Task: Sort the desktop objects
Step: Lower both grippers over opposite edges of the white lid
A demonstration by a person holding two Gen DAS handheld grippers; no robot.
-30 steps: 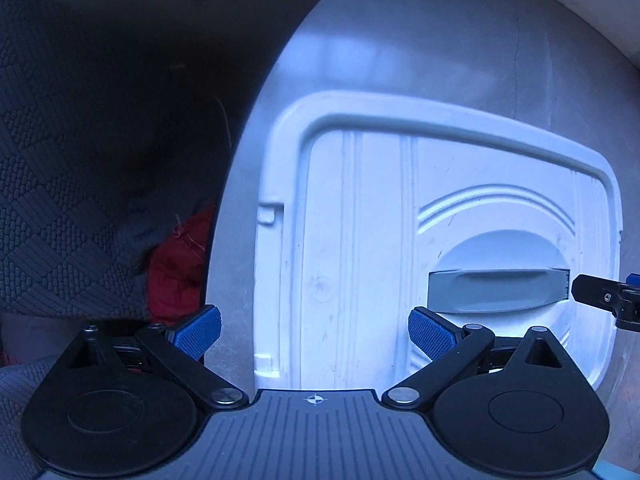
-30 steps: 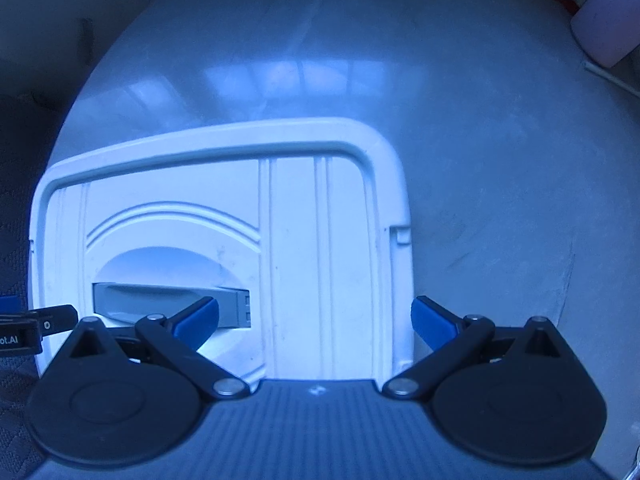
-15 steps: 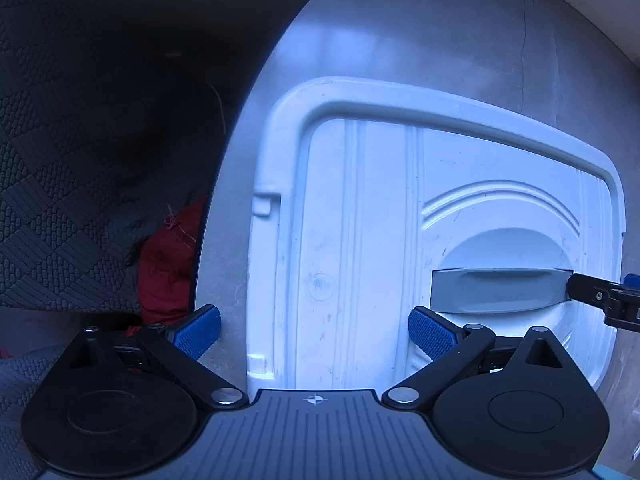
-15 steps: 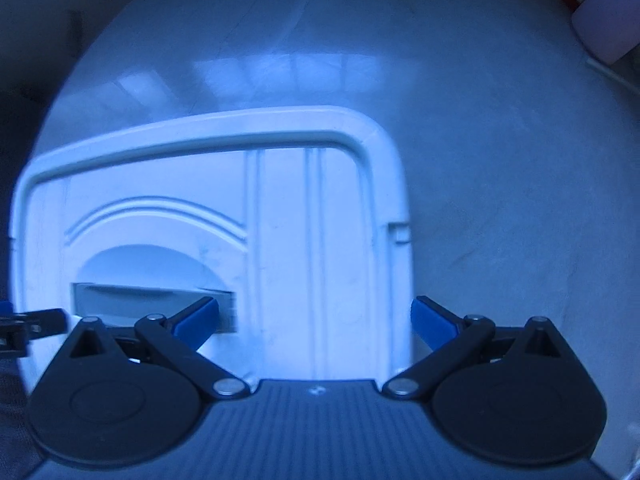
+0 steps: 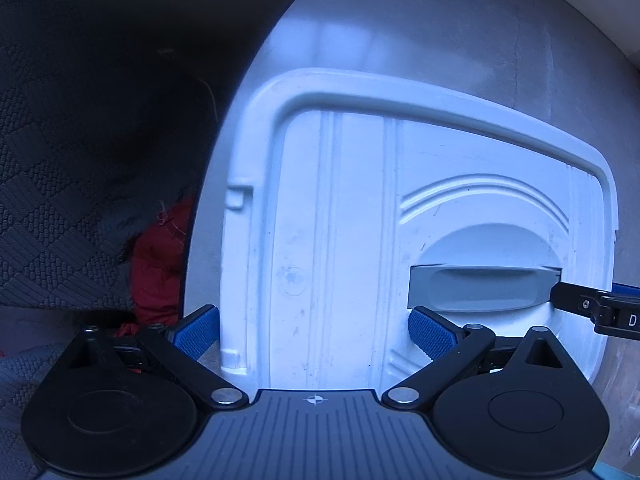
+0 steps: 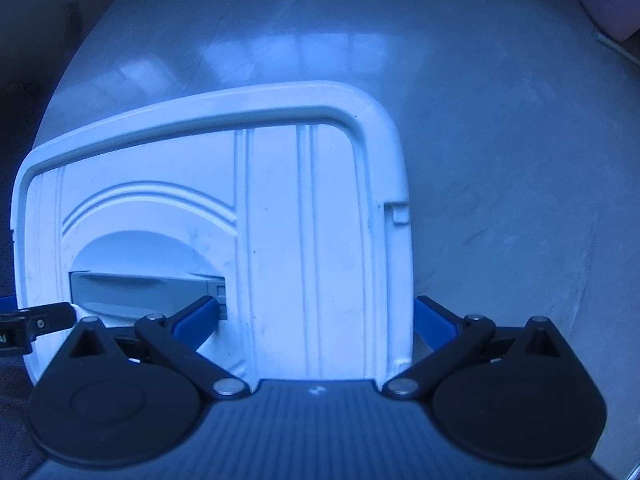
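Observation:
A white plastic box lid (image 5: 340, 240) (image 6: 280, 220) with a grey recessed handle (image 5: 480, 288) (image 6: 144, 292) lies flat on the round grey table (image 5: 440, 40) (image 6: 500, 140). My left gripper (image 5: 314, 334) is open and straddles the lid's left edge, one blue pad off the lid and the other beside the handle. My right gripper (image 6: 316, 320) is open and straddles the lid's right edge in the same way. Each view catches the tip of the other gripper at the handle's far end. Nothing is held.
Dark textured upholstery (image 5: 60, 200) and a red cloth (image 5: 160, 260) lie beyond the table's left rim. A pale pink container (image 6: 612, 4) and a white cable (image 6: 616, 46) sit at the far right of the table.
Both grippers have come closer to the lid, which now fills more of each view. The jaws stay open and the lid has not moved.

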